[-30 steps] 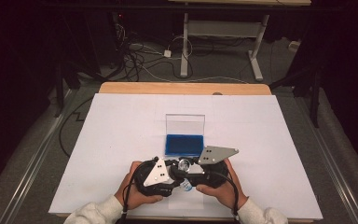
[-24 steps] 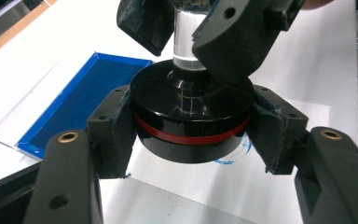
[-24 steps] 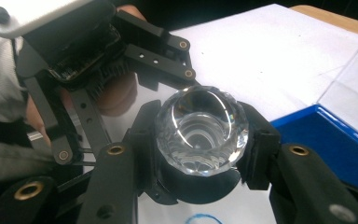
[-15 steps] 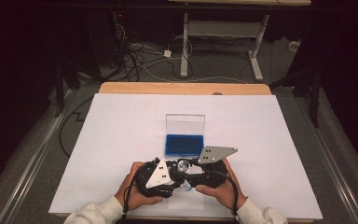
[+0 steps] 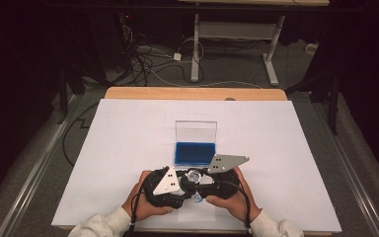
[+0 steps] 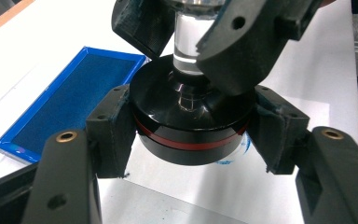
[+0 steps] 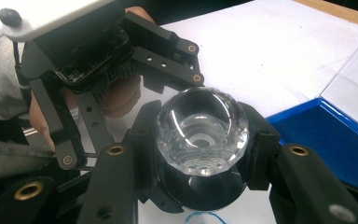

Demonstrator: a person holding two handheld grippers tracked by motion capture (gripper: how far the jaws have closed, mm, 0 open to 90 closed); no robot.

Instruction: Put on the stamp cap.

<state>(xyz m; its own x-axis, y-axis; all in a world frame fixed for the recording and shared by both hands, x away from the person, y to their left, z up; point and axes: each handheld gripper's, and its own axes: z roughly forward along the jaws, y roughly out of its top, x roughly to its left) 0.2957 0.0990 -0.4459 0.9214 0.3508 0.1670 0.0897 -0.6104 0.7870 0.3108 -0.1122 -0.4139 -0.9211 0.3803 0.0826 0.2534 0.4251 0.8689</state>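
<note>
No brand, label or readable writing shows on anything; the only mark is a bit of blue ink on the white sheet just under the stamp, too cut off to read.

The stamp (image 6: 191, 116) is a round black base with a thin red band around it and a clear, faceted knob (image 7: 201, 133) on a clear stem. In the left gripper view the left tool (image 6: 191, 128) is closed on the black base, one pad pressed against each side of it, and the stem rises straight up from the base, so the long axis stands roughly upright over the white surface (image 5: 286, 148). In the right gripper view the right tool (image 7: 200, 140) clamps the clear knob from both sides, with the knob's top facing that camera.

In the high view both tools meet at the near edge of the surface, the left hand (image 5: 140, 200) and right hand (image 5: 232, 200) close together. Just beyond the tools lies an open blue ink pad (image 5: 195, 153) with its clear lid (image 5: 196, 131) standing up behind it.
</note>
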